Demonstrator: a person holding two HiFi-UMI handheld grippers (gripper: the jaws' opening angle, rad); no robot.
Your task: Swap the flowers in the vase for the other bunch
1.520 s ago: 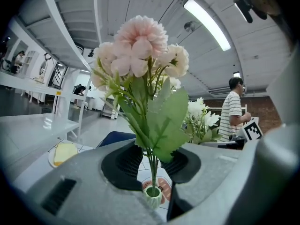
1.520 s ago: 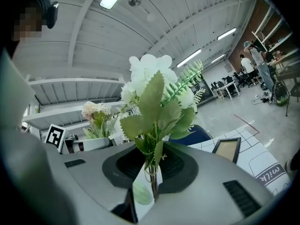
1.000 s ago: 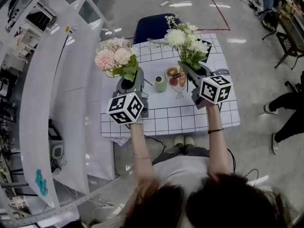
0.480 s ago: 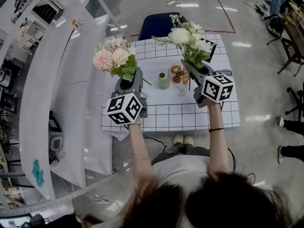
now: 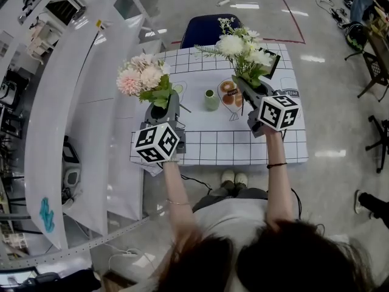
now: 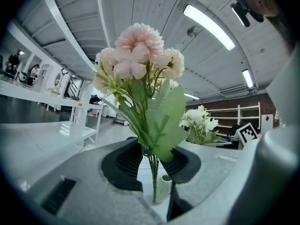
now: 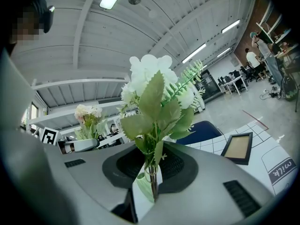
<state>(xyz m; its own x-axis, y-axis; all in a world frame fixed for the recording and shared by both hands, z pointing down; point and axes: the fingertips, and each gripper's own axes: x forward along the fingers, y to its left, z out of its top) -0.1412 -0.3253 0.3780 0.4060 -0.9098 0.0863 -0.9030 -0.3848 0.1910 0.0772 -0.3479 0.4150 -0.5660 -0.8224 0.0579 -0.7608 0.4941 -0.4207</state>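
Observation:
My left gripper (image 5: 163, 104) is shut on the stems of a pink flower bunch (image 5: 144, 78), held upright over the table's left part. In the left gripper view the stems (image 6: 153, 170) run between the dark pads, with the pink blooms (image 6: 139, 62) above. My right gripper (image 5: 246, 86) is shut on the stems of a white flower bunch (image 5: 242, 48), above the table's right part. The right gripper view shows that white bunch (image 7: 153, 90) rising from its jaws. A small green vase (image 5: 211, 100) stands on the table between both grippers and holds no flowers; it also shows low between the left pads (image 6: 164, 187).
The table (image 5: 213, 148) wears a white grid cloth printed with a doughnut plate (image 5: 229, 93). A dark picture frame (image 5: 275, 61) lies at the back right, also seen from the right gripper (image 7: 237, 148). A blue chair (image 5: 203, 30) stands behind. White shelving (image 5: 73, 120) runs along the left.
My left gripper has drifted left with the pink bunch, away from the vase. The right gripper and white bunch have stayed put.

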